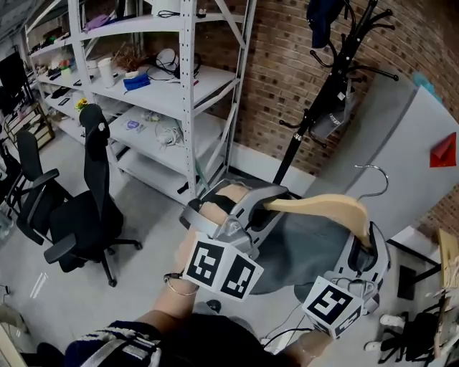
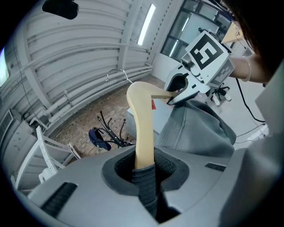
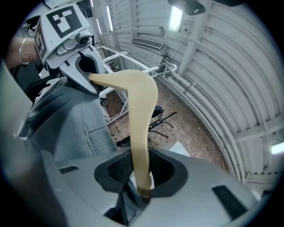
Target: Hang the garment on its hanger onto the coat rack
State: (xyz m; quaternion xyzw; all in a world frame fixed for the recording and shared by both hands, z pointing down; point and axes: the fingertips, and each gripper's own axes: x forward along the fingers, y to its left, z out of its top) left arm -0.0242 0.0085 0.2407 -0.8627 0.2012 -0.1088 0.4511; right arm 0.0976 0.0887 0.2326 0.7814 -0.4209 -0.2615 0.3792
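Observation:
A pale wooden hanger (image 1: 323,209) with a metal hook (image 1: 374,179) is held level between both grippers, and a grey garment (image 1: 301,247) hangs from it. My left gripper (image 1: 262,206) is shut on the hanger's left end. My right gripper (image 1: 366,247) is shut on its right end. In the left gripper view the hanger (image 2: 144,128) and a fold of garment (image 2: 199,128) run into my jaws (image 2: 144,170). In the right gripper view the hanger (image 3: 140,133) enters my jaws (image 3: 142,186). The black coat rack (image 1: 337,64) stands ahead against the brick wall, above the hook.
A dark blue item (image 1: 323,18) and a grey bag (image 1: 331,115) hang on the rack. A white shelving unit (image 1: 172,86) stands at the left, with a black office chair (image 1: 93,208) before it. A grey panel (image 1: 405,143) leans at the right.

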